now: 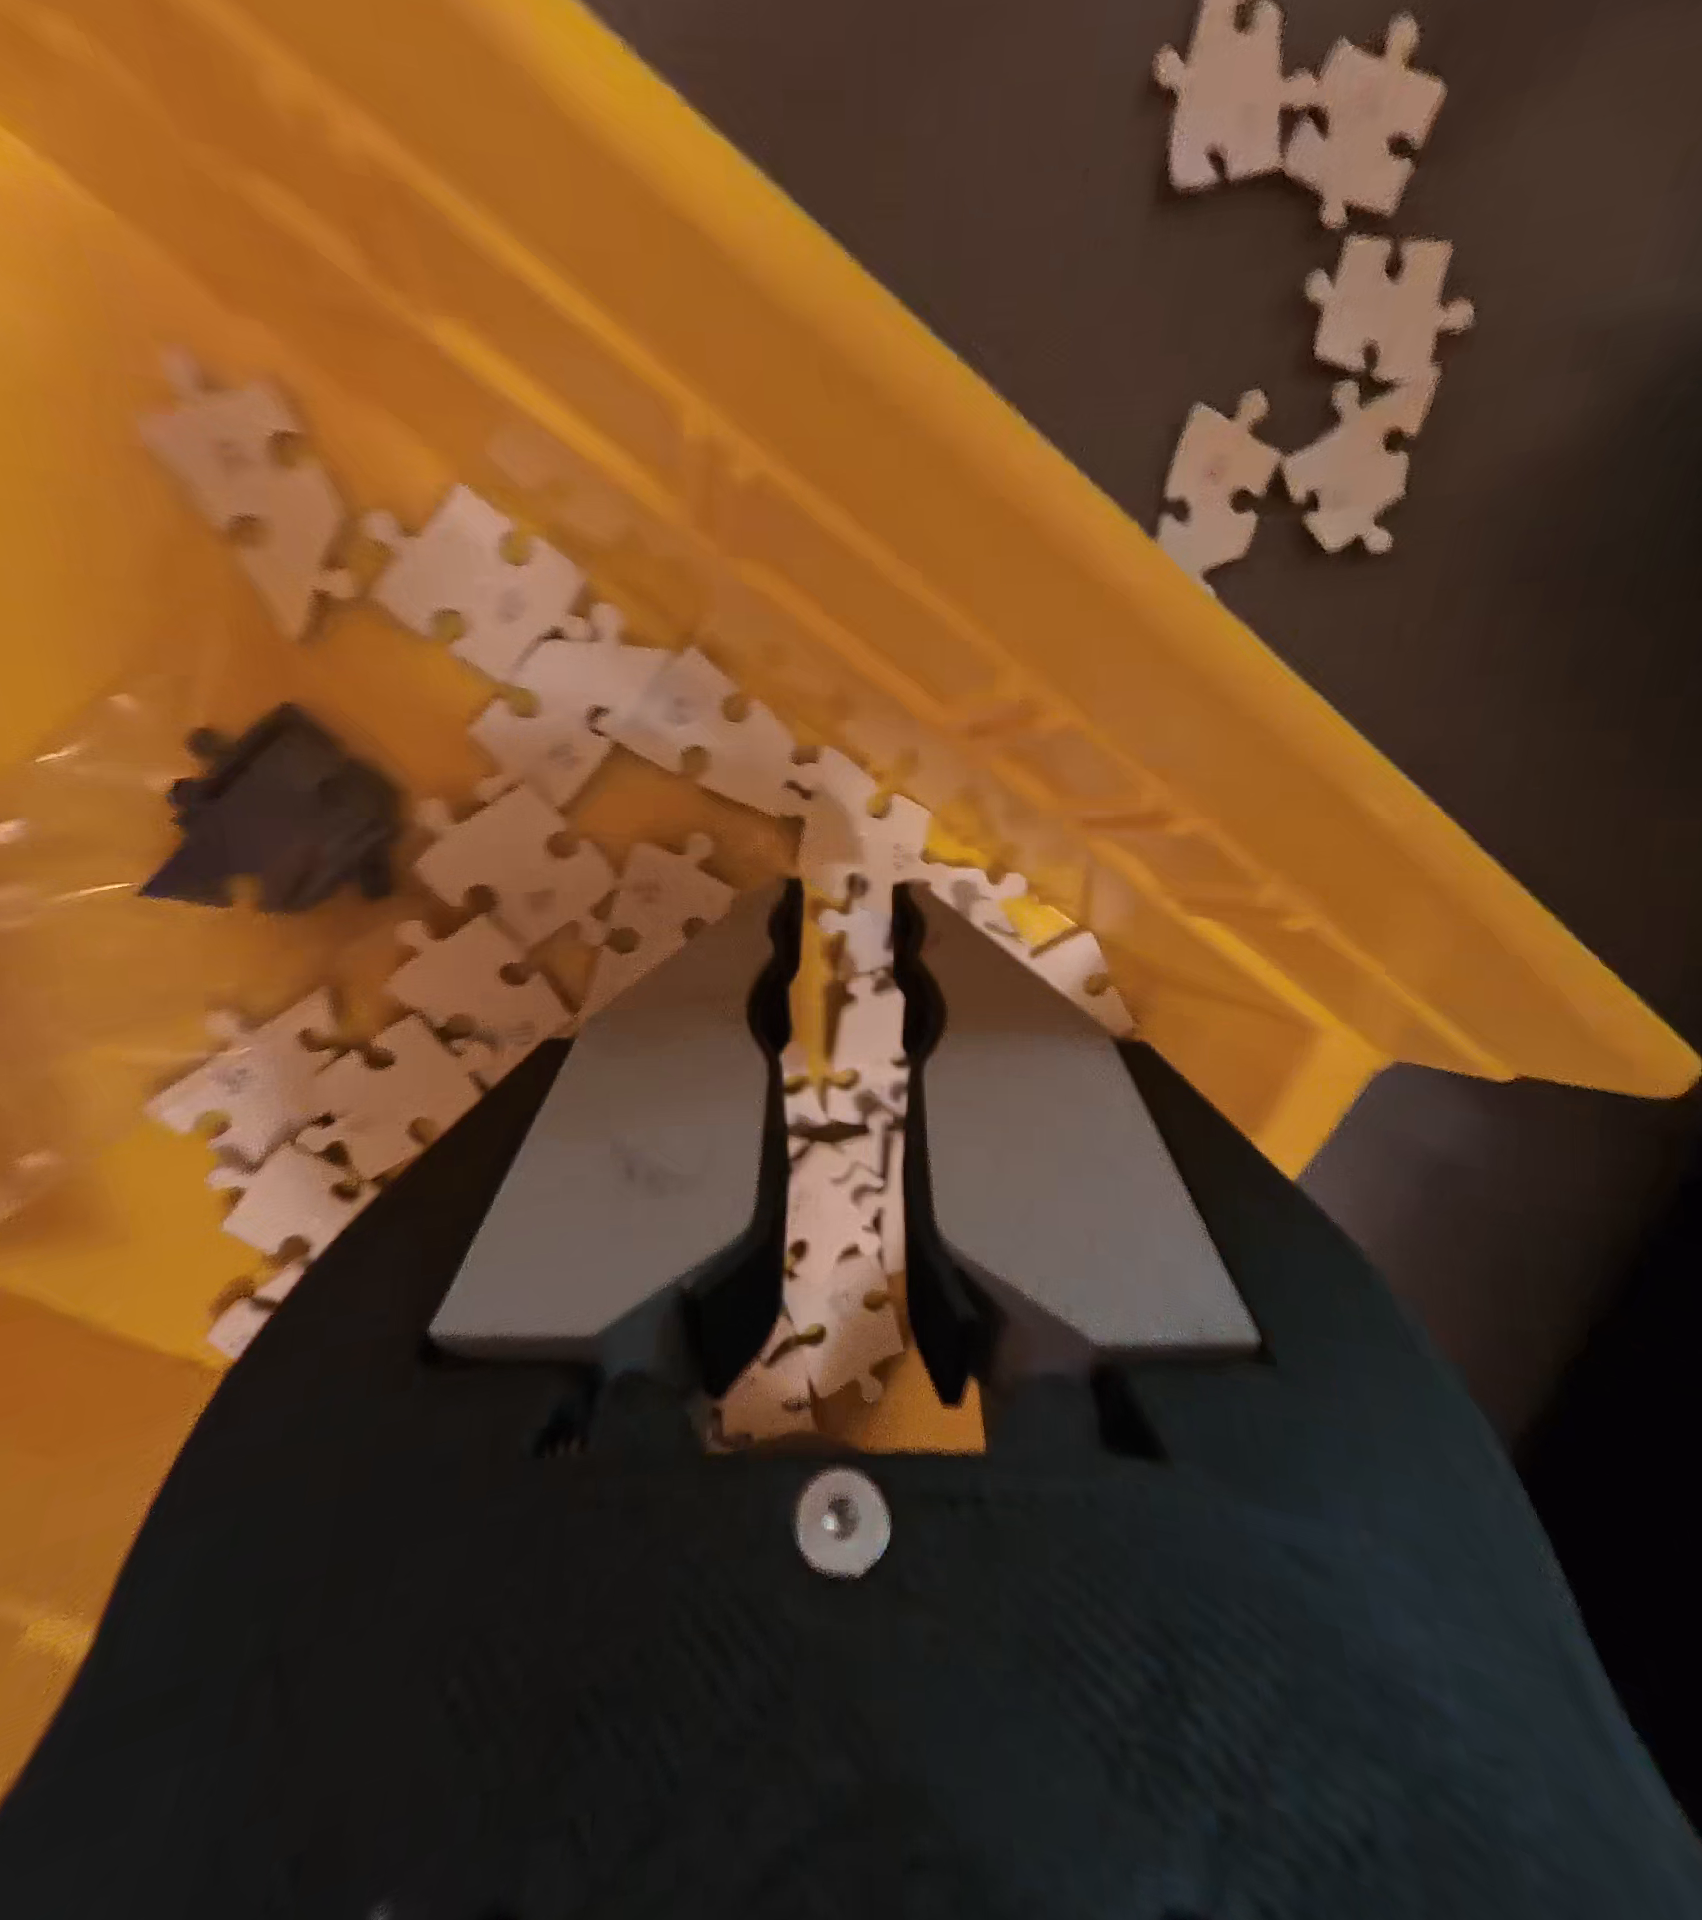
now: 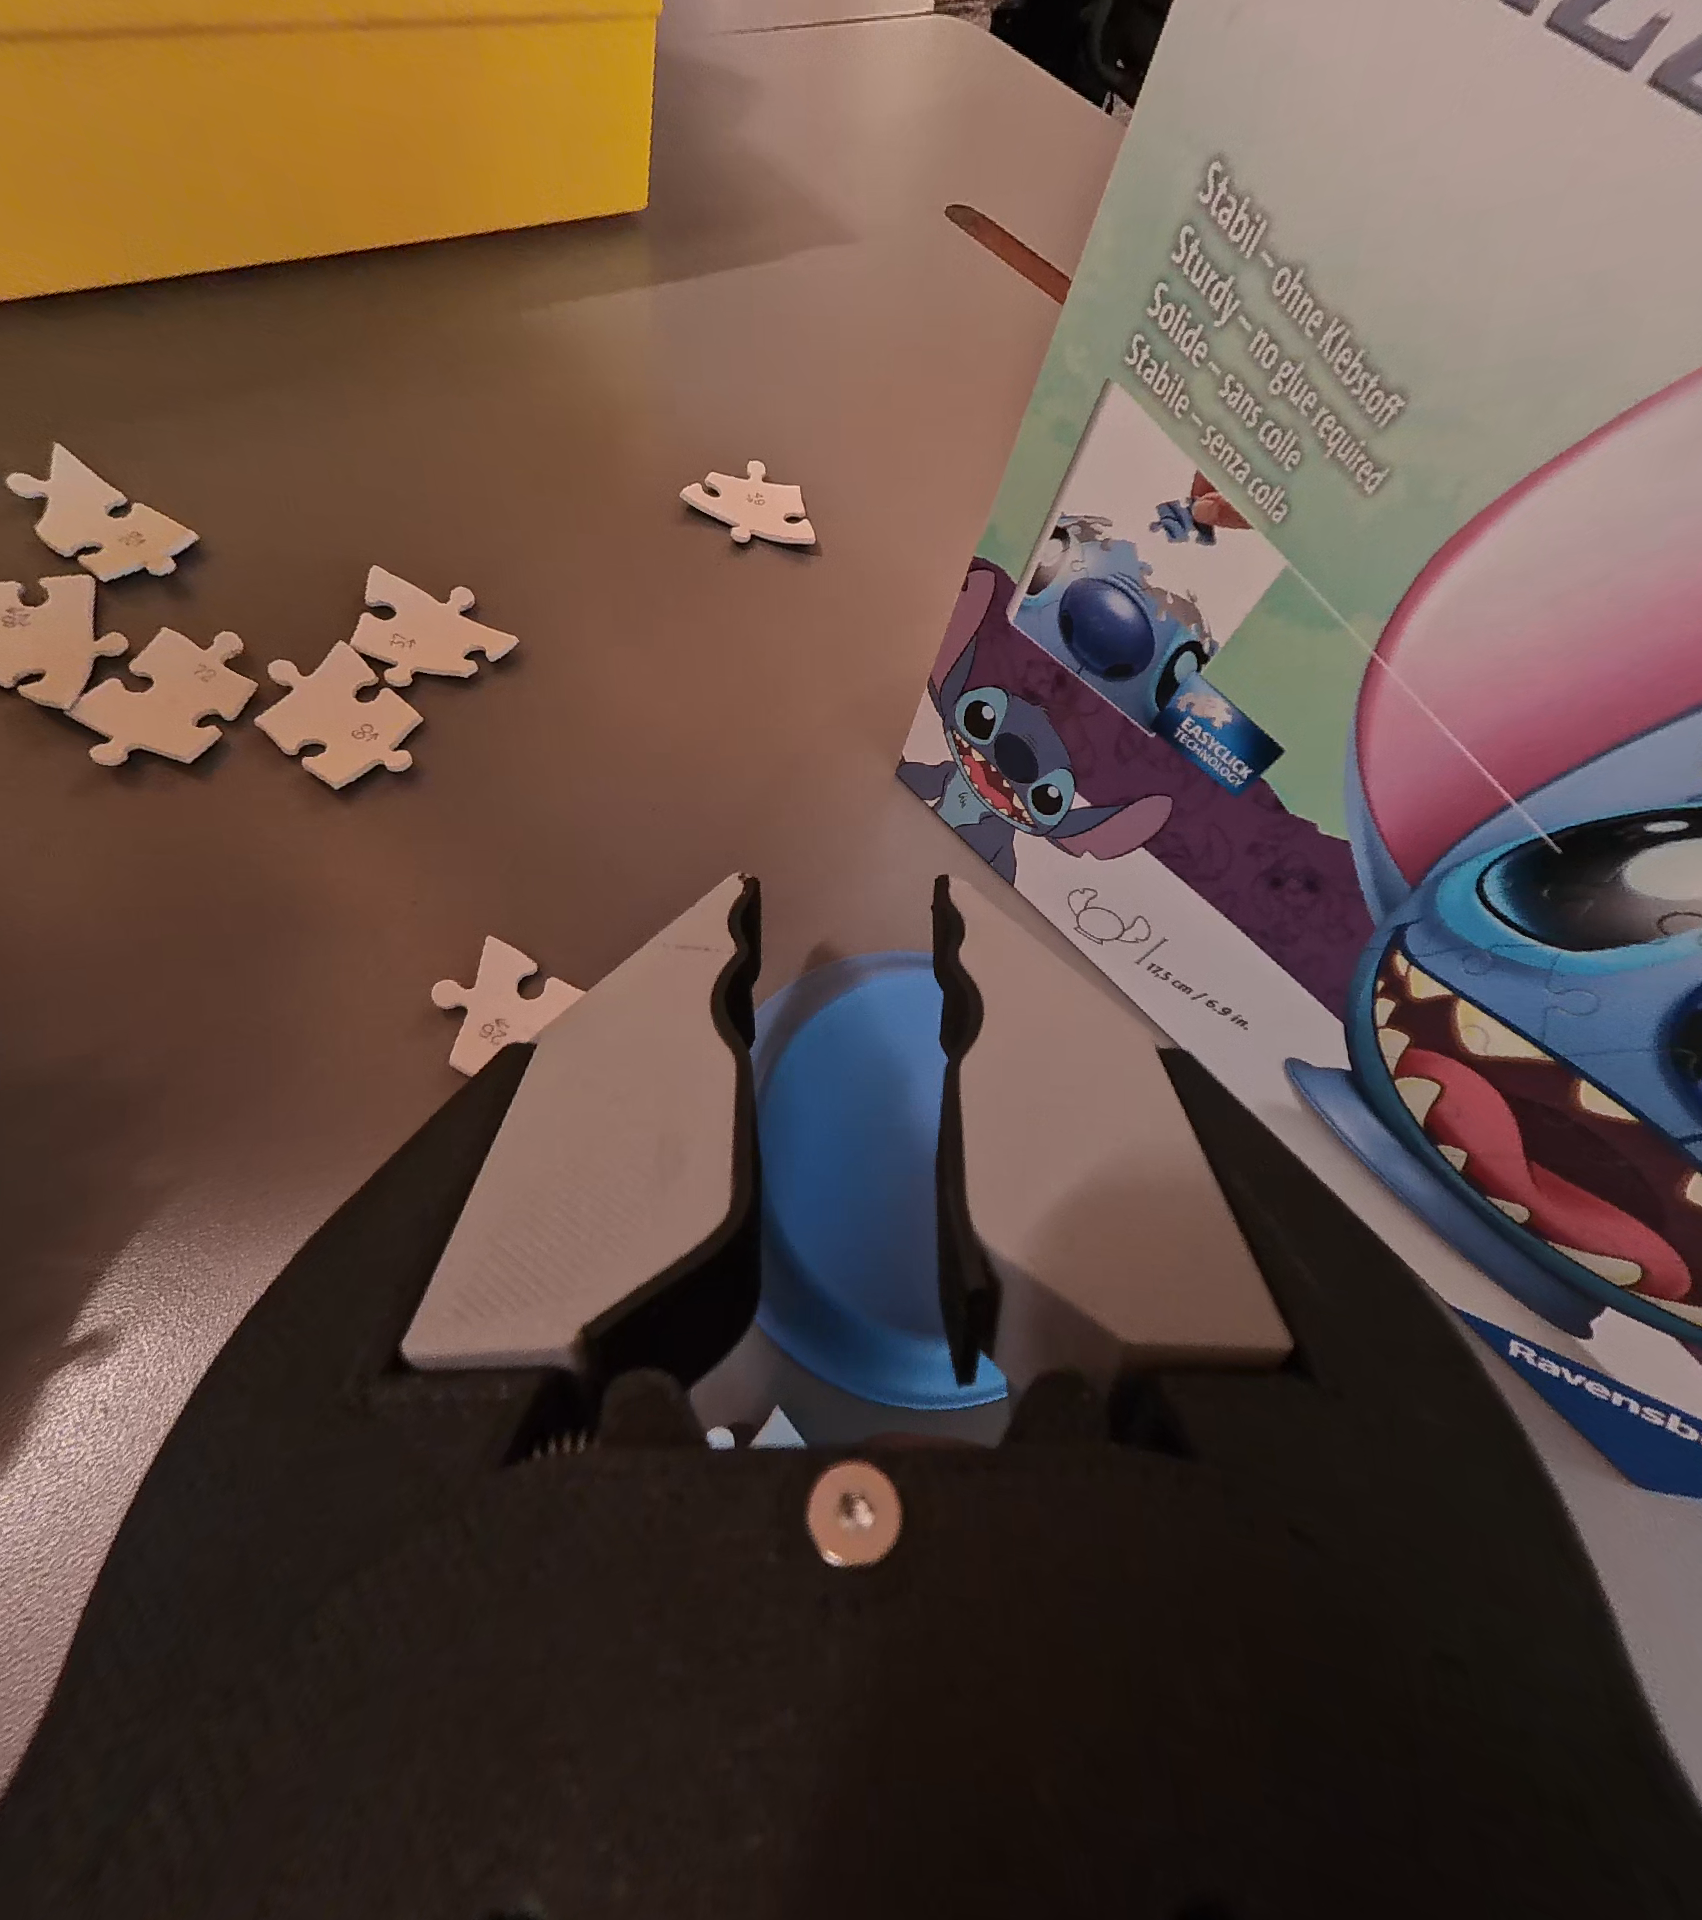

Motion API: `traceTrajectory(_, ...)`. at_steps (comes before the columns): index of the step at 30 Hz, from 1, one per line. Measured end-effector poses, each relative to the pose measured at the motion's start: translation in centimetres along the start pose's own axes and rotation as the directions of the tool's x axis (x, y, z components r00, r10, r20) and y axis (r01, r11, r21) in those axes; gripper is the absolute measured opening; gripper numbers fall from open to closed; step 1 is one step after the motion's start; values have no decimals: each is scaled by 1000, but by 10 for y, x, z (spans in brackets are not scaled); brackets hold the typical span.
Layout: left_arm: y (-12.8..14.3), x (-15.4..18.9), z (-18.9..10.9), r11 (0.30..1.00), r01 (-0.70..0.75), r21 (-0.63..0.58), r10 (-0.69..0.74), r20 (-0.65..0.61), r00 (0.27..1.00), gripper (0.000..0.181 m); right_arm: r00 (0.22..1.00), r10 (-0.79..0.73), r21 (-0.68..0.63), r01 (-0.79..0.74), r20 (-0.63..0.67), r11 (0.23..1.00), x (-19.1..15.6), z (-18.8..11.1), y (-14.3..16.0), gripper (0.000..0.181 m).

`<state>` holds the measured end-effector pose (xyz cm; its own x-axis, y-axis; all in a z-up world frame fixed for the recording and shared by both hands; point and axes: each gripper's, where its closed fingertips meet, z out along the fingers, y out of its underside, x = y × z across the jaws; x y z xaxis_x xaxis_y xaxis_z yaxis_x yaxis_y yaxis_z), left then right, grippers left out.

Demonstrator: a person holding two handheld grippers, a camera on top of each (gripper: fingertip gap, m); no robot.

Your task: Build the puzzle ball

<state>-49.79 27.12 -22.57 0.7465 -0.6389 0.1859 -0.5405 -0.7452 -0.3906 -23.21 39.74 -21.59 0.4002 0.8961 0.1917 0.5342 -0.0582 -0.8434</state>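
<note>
A printed cardboard puzzle box [image 2: 1449,582] leans close on the right, and the wall of a yellow plastic bin [image 1: 930,540] crosses in front of the left gripper [image 1: 847,904]. The curved white puzzle pieces [image 1: 504,582] lie heaped face down inside that bin, one dark piece [image 1: 286,821] among them; more are scattered on the grey tabletop [image 2: 618,364]. The left gripper hangs over the heap, its jaws a narrow gap apart, gripping nothing. The right gripper [image 2: 842,904] is spread wider, straddling a blue plastic dish-shaped stand [image 2: 847,1174]; whether it touches, I cannot tell.
</note>
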Motion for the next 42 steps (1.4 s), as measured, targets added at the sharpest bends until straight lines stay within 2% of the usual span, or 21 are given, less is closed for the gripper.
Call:
traceTrajectory(3, 12, 2, 16, 995, -61, -80, 64, 37, 997, 20, 1000, -1, 0, 1, -1, 1000, 0, 0, 0, 30)
traceTrajectory(4, 10, -3, 17, 994, -81, -76, 87, 81, 993, 14, 1000, -2, 0, 2, -1, 1000, 0, 0, 0, 30)
traceTrajectory(5, 10, -6, 17, 993, -87, -78, 95, 102, 990, 17, 1000, -3, 1, 3, -1, 1000, 0, 0, 0, 30)
traceTrajectory(7, 13, -18, 13, 995, -41, -93, 55, 153, 987, 24, 1000, -3, 0, 3, -1, 1000, 0, 0, 0, 30)
traceTrajectory(10, 21, -45, 2, 993, 33, -114, -3, 256, 967, 15, 1000, -1, -1, 1, 0, 1000, 0, 0, 0, 30)
traceTrajectory(13, 23, -30, -3, 993, 33, -109, -17, 144, 989, 15, 1000, -2, -1, 2, 0, 1000, 0, 0, 0, 30)
traceTrajectory(16, 33, -3, -7, 987, -47, -152, 51, 18, 999, 15, 1000, -3, -2, 3, 0, 1000, -1, 0, 0, 30)
traceTrajectory(20, 54, -9, -6, 964, -93, -250, 110, 56, 992, 11, 1000, -4, -1, 4, 0, 1000, -1, 0, 0, 30)
traceTrajectory(24, 51, -24, -5, 969, -29, -244, 59, 115, 992, 0, 1000, -5, -2, 5, 0, 1000, -1, 0, 0, 30)
traceTrajectory(27, 45, -49, -11, 978, 18, -209, 33, 238, 971, 5, 1000, -4, -2, 4, 1, 1000, -1, 0, 0, 30)
traceTrajectory(28, 43, -51, -13, 981, 24, -193, 24, 243, 970, 7, 1000, -4, -2, 4, 1, 1000, -1, 0, 0, 30)
traceTrajectory(31, 36, -34, -17, 989, 11, -149, 10, 137, 991, 8, 1000, -5, -2, 5, 1, 1000, -1, 0, 0, 30)
traceTrajectory(34, 50, -14, -18, 977, -44, -211, 53, 37, 998, 19, 1000, -5, -3, 5, 1, 1000, -1, 0, 0, 30)
traceTrajectory(38, 77, -7, -15, 934, -120, -336, 128, 2, 992, 21, 1000, -4, -2, 4, 0, 1000, 0, 0, 0, 30)
traceTrajectory(42, 71, -7, -13, 943, -113, -314, 121, 5, 993, 18, 1000, -2, -3, 2, -1, 1000, 0, 0, 0, 30)
